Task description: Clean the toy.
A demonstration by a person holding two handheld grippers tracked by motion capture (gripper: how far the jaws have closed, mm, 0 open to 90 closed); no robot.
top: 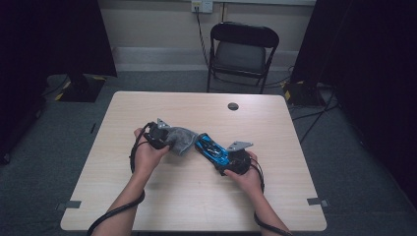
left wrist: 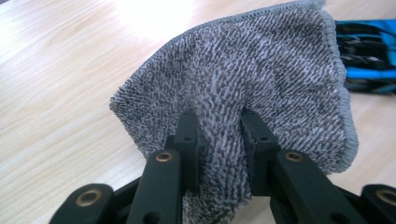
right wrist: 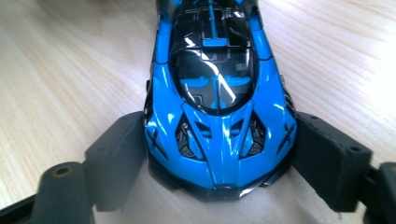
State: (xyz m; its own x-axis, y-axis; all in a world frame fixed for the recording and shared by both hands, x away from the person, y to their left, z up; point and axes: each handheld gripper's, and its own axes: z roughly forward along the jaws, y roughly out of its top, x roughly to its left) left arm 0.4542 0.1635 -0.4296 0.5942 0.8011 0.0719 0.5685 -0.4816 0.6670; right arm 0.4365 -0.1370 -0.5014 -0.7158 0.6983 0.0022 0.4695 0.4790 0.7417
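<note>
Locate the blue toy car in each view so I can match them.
High view: blue toy car at table centre, between the grey cloth and the right claw.
Left gripper view: upper right edge, behind the cloth.
Right gripper view: centre, gripped between the jaws.
Shared landmark: light wooden table.

Table seen from above, facing twelve o'clock; cloth and blue car viewed close, shared overhead.
</note>
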